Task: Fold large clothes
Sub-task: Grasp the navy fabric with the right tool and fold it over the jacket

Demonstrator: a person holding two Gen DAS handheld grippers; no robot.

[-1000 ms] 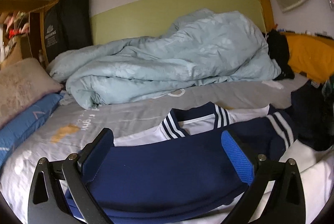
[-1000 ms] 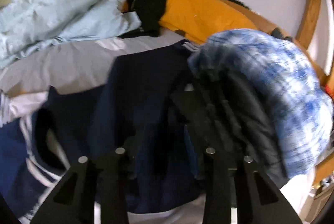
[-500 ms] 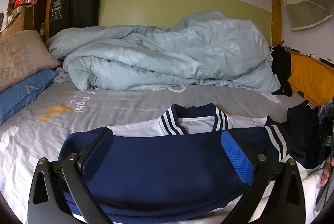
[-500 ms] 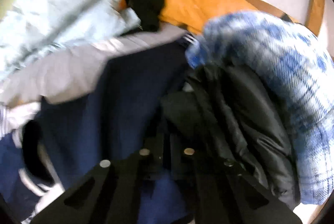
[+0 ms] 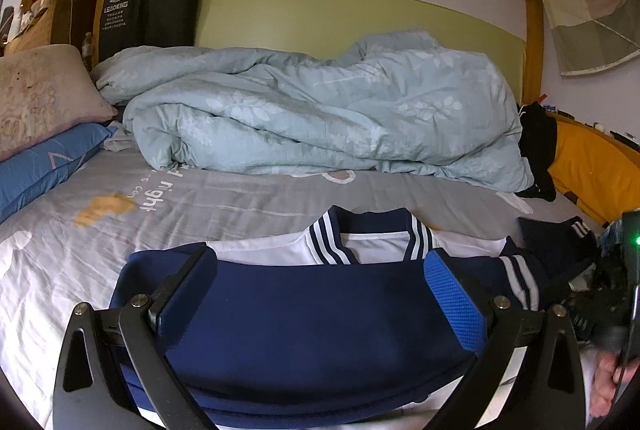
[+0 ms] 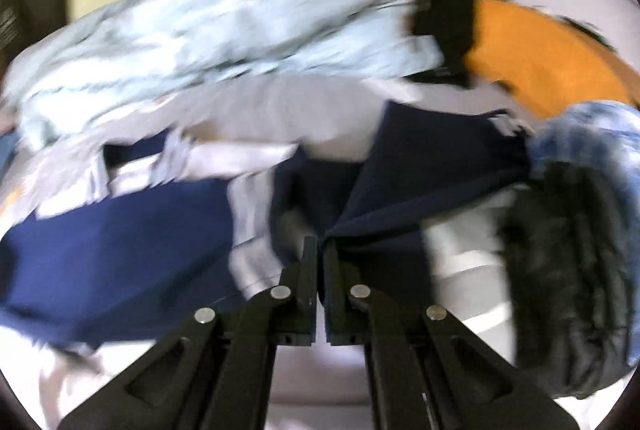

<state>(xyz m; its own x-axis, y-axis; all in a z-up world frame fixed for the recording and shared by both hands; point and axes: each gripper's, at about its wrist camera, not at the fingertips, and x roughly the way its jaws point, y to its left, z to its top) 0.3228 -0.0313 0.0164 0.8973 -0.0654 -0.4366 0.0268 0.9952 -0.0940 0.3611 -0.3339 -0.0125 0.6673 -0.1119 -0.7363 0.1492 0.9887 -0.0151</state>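
On a bunk bed's grey sheet (image 5: 248,197), the navy-and-white jacket (image 5: 320,314) lies collar away from you. Your right gripper (image 6: 320,250) pinches its navy sleeve (image 6: 432,165), jaws pressed together; your left gripper (image 5: 320,290) hovers spread over the body. Judging by this, you're folding the sleeve inward: carry it across, flat. Blur hides the cuff.
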